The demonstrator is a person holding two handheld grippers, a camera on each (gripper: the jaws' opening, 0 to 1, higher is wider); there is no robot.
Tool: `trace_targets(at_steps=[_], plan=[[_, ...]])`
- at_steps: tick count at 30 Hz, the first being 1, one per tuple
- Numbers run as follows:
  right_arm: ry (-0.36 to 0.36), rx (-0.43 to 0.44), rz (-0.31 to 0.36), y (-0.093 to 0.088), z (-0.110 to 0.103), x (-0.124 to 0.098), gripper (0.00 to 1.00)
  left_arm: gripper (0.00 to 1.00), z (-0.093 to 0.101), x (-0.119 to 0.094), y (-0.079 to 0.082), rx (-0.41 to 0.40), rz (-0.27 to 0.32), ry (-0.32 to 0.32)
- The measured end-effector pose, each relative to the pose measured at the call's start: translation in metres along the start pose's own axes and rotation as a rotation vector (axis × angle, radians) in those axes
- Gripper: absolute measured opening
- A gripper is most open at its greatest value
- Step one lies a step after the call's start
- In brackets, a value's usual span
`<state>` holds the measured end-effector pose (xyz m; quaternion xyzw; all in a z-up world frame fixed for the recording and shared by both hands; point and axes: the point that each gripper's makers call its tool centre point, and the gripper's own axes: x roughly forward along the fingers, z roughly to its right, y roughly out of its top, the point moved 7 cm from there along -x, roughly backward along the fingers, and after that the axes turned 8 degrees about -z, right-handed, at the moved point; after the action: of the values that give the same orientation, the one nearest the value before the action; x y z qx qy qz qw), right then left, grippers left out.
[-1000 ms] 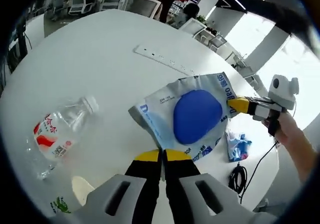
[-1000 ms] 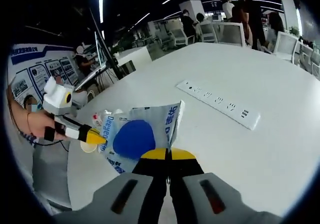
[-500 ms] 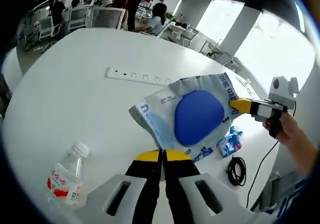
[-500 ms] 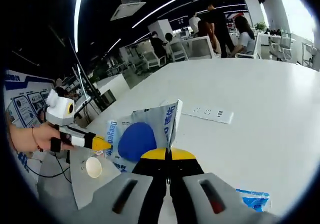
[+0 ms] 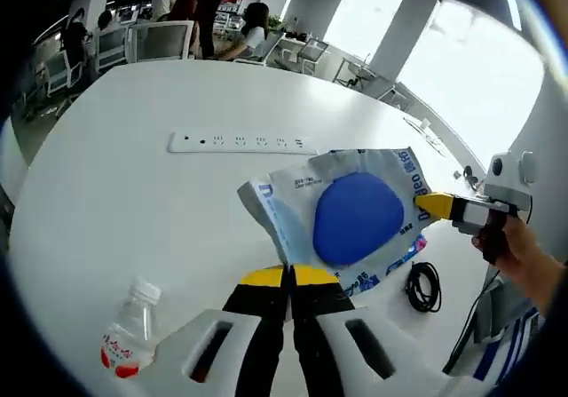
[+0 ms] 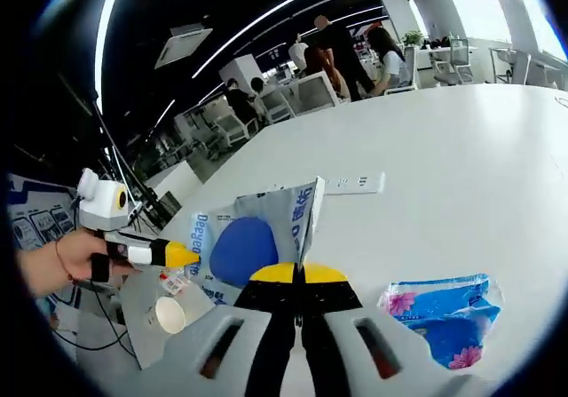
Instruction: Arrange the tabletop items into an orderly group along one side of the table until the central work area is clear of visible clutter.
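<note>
Two grippers pinch one pale plastic pouch with a blue oval [image 5: 355,215], held above the white round table [image 5: 133,193]: the left gripper [image 5: 287,277] closed on its near edge, the right gripper [image 6: 300,274] on the opposite edge. Beyond the pouch lies a white power strip [image 5: 238,141]; left of the left jaws, a clear plastic water bottle [image 5: 129,337]; right of the right jaws, a blue tissue pack [image 6: 448,313].

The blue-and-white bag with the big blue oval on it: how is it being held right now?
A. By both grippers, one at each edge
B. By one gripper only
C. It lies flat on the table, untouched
A: both the left gripper and the right gripper are clamped on opposite edges of the bag, which hangs above the table.
</note>
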<state>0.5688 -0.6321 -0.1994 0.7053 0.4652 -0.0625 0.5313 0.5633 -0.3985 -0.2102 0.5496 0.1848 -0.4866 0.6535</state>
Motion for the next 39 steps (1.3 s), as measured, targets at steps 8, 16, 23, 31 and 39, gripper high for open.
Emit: trace_targets(at_steps=[8,16,23,31,39], plan=[[-0.042,0.051,-0.029,-0.024,0.004,0.003,0.00,0.00,-0.001,0.013,-0.011,0.044,-0.058,-0.005],[-0.081,0.058,-0.068,-0.037,0.013,0.009,0.00,0.00,-0.002,0.027,-0.016,0.070,-0.100,-0.005],[-0.122,0.064,-0.109,-0.050,0.020,0.018,0.00,0.00,-0.005,0.039,-0.025,0.071,-0.143,-0.010],[-0.162,0.067,-0.147,-0.061,0.027,0.028,0.00,0.00,-0.009,0.051,-0.028,0.066,-0.168,-0.011],[-0.202,0.042,-0.169,-0.062,0.030,0.036,0.00,0.00,-0.013,0.058,-0.029,0.052,-0.180,-0.014]])
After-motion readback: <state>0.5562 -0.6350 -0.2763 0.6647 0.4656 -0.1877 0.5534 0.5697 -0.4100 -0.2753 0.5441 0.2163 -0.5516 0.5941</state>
